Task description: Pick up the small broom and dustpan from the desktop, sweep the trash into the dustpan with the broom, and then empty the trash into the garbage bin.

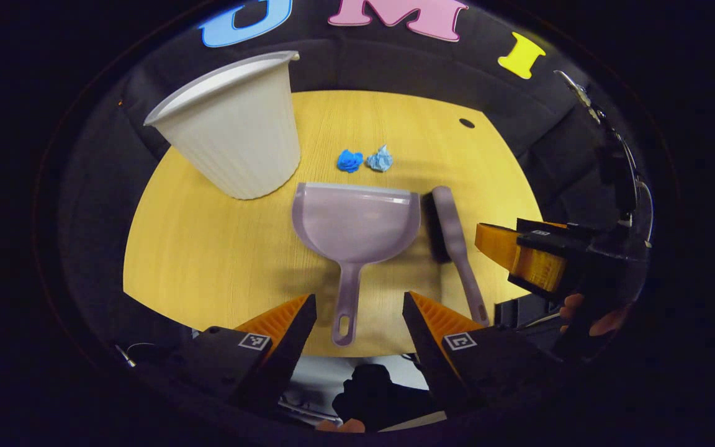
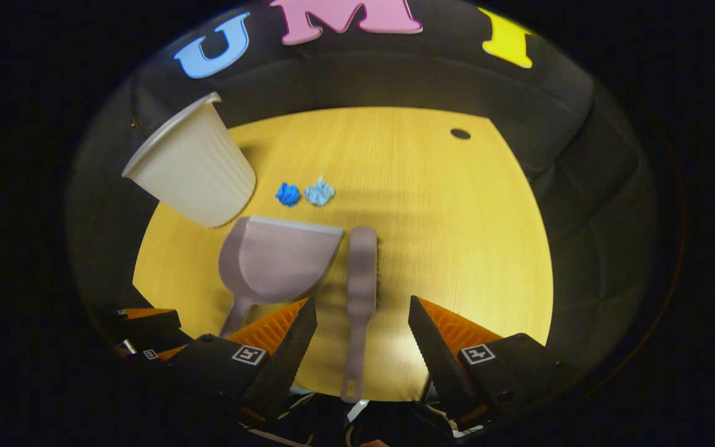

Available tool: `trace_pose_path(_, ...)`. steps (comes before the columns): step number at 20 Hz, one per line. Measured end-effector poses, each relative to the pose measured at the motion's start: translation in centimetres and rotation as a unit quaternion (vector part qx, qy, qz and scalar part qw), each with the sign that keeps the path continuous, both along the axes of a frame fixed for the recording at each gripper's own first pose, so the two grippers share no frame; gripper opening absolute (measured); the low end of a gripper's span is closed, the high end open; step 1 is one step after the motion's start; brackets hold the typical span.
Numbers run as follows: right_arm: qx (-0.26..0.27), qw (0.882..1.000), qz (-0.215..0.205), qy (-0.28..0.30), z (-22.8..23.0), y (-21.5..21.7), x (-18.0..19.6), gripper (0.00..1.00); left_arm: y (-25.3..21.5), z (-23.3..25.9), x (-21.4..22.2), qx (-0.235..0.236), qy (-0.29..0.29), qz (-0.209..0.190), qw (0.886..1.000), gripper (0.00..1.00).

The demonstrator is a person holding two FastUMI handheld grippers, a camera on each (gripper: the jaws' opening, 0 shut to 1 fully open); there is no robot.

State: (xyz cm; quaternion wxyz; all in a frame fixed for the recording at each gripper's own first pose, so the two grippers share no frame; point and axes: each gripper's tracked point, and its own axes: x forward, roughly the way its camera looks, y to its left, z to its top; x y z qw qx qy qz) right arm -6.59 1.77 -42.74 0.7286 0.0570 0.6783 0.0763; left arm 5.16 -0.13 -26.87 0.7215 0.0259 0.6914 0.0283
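Both grippers released above the desktop, tools not yet grasped.

The left gripper [image 1: 359, 310] has its jaws spread, with the handle of the dustpan [image 1: 357, 220] lying between the fingers and touching neither. The right gripper [image 2: 362, 313] is likewise spread, fingers either side of the broom [image 2: 360, 292] handle, no contact. Dustpan and broom lie side by side on the yellow desktop [image 2: 457, 236], handles toward the near edge. Two pieces of trash, a dark blue wad [image 1: 349, 161] and a pale blue wad [image 1: 380, 159], sit just beyond the dustpan lip. The white garbage bin [image 1: 233, 130] stands at the rear left, near the dustpan.
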Motion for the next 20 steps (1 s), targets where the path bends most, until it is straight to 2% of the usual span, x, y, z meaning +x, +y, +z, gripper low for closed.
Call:
trace_pose_path(2,-0.002,0.999,0.017,0.034,-0.3,-0.1,-0.5,0.97,-0.3,0.7,1.1,0.017,0.02,-0.019,0.999,0.84)
trace_pose_path(7,-0.021,0.992,0.044,0.118,-1.3,-0.7,-2.7,0.97,-2.0,-1.1,3.1,0.009,0.078,-0.01,0.997,0.84)
trace_pose_path(9,-0.032,0.989,0.051,0.136,-1.7,-0.9,-3.0,0.97,-1.6,-2.0,3.6,0.013,0.094,-0.012,0.995,0.84)
trace_pose_path(14,-0.048,0.983,0.055,0.169,-2.4,-0.9,-3.5,0.97,-1.8,-3.7,3.9,0.012,0.141,0.012,0.99,0.84)
trace_pose_path(19,-0.059,0.979,0.043,0.19,-3.8,-1.0,-3.7,0.97,-0.8,-6.1,4.9,0.026,0.147,0.003,0.989,0.86)
trace_pose_path(20,-0.061,0.979,0.046,0.189,-4.1,-1.0,-3.6,0.91,-0.8,-6.6,4.9,0.024,0.148,-0.002,0.989,0.85)
